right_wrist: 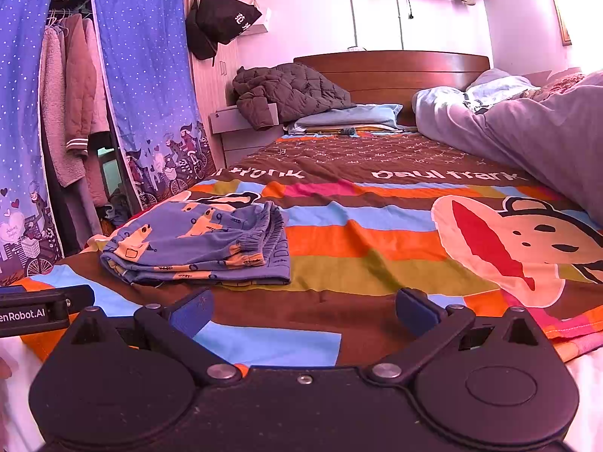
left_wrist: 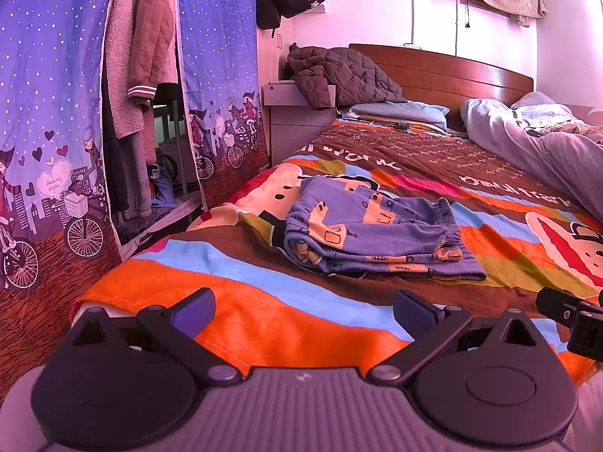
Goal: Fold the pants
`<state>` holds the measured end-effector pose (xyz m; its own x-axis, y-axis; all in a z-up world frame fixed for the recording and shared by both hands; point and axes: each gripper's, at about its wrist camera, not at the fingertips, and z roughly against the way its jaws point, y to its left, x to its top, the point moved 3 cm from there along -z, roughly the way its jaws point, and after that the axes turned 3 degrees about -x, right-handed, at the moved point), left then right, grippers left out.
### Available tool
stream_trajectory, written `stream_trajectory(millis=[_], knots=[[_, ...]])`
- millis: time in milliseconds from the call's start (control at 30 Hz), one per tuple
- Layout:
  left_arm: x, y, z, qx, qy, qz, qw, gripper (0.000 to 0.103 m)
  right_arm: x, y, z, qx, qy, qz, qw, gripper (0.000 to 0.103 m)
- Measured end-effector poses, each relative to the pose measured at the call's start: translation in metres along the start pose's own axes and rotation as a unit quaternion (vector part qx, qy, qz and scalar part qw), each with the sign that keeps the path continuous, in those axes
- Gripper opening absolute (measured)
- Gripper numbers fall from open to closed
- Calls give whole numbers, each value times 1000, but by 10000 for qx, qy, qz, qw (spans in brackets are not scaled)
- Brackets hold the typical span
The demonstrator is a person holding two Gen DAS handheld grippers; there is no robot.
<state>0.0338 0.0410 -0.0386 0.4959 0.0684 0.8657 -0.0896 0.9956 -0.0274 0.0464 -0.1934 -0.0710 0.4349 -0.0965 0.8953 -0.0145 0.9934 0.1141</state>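
Note:
The blue patterned pants (left_wrist: 373, 231) lie folded into a compact stack on the striped bedspread (left_wrist: 264, 301), elastic waistband to the right. They also show in the right wrist view (right_wrist: 196, 245), left of centre. My left gripper (left_wrist: 303, 310) is open and empty, low over the bed's near edge, short of the pants. My right gripper (right_wrist: 303, 310) is open and empty, near the bed's front edge, to the right of the pants. The right gripper's side shows in the left wrist view (left_wrist: 573, 320); the left gripper's side shows in the right wrist view (right_wrist: 37, 312).
A blue starry wardrobe curtain (left_wrist: 49, 113) with hanging coats stands left of the bed. A dark quilted jacket (left_wrist: 339, 71) lies on a nightstand by the wooden headboard (left_wrist: 452, 71). A grey duvet (right_wrist: 546, 135) is bunched along the bed's right side. A black bag (right_wrist: 222, 19) hangs on the wall.

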Motion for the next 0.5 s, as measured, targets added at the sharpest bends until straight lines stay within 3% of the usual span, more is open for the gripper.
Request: stream_trajectory(millis=[500], knots=[[0,1,-1,-2,46,-48,10000,103,-1,0,0,-1,10,1,10000,102]])
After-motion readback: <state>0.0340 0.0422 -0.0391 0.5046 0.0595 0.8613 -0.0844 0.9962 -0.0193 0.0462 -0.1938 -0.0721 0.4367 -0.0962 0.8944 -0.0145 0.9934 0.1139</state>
